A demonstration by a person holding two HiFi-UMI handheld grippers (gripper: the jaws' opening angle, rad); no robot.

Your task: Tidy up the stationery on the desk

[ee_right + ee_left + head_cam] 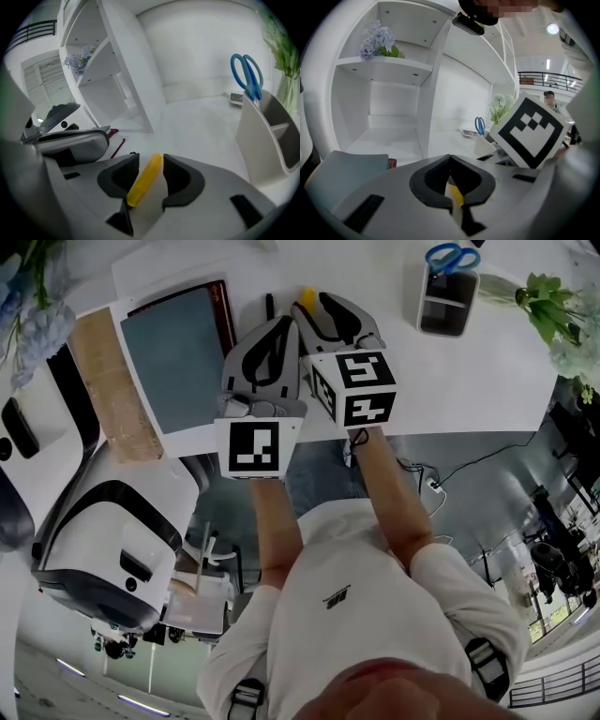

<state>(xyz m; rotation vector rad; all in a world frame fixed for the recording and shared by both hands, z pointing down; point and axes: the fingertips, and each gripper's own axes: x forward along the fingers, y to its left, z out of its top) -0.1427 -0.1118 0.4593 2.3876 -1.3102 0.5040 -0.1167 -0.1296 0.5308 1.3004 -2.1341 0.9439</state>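
Note:
A yellow pen lies between the pads of my right gripper, slanted, with a gap beside it; the jaws stand open and do not press on it. In the head view its tip pokes out by the right gripper on the white desk. My left gripper sits just left of it, tips touching, shut. A yellow sliver shows in the gap behind those tips; I cannot tell what it is. A white pen holder with blue scissors stands at the far right.
A grey-blue notebook lies on a dark red book at the left, beside a cork board. A plant stands right of the holder. White shelves carry flowers. A white chair stands at the desk's near left.

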